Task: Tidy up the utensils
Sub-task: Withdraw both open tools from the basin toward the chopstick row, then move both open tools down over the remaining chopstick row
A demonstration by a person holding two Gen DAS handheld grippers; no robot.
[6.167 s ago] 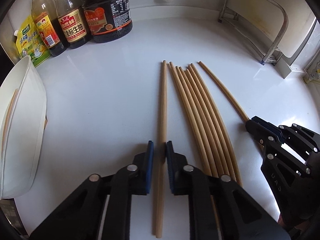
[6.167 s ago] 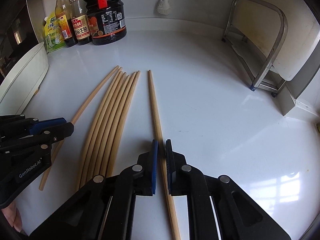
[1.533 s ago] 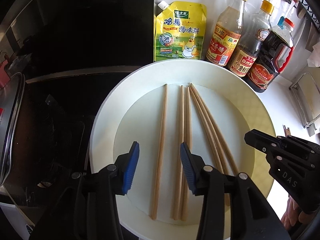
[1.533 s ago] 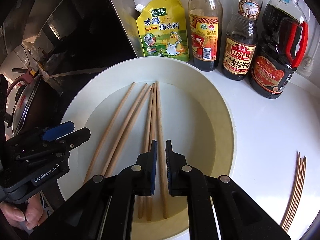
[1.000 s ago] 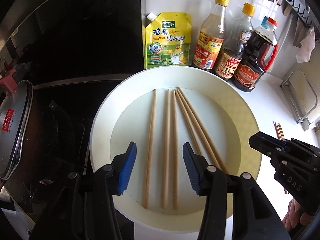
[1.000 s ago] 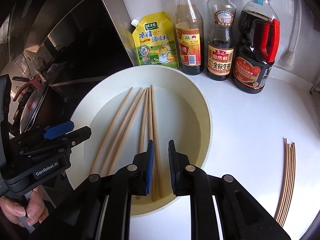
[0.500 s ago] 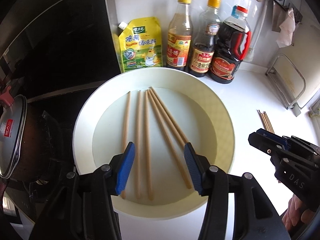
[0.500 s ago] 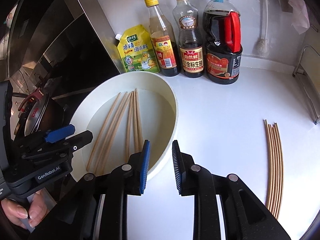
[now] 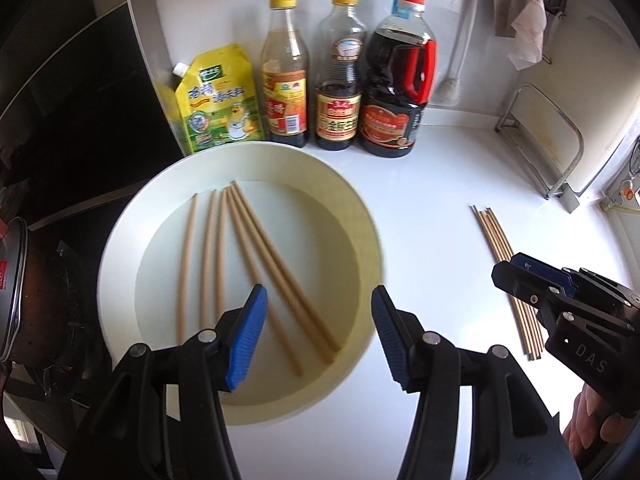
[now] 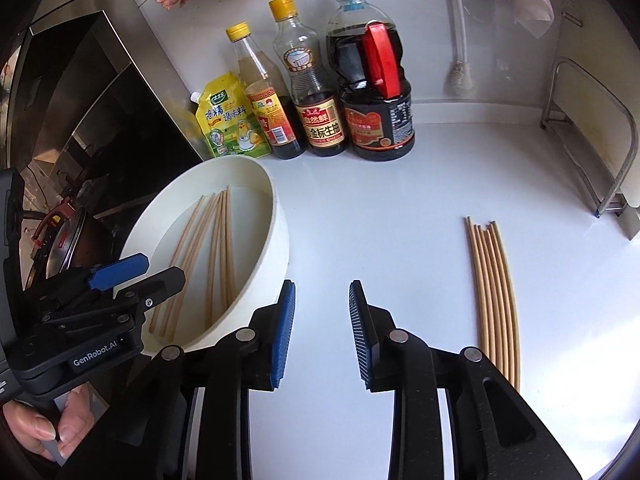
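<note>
Chopsticks split in two lots: five (image 9: 224,264) lie loose in the white basin (image 9: 360,216), the remaining bundle (image 10: 494,292) sits on the white counter (image 10: 380,208), well apart from it. Left gripper (image 9: 316,332) hangs over the basin's near edge, jaws wide, nothing between. Right gripper (image 10: 322,328) is over bare counter between basin and bundle, jaws opening, empty.
</note>
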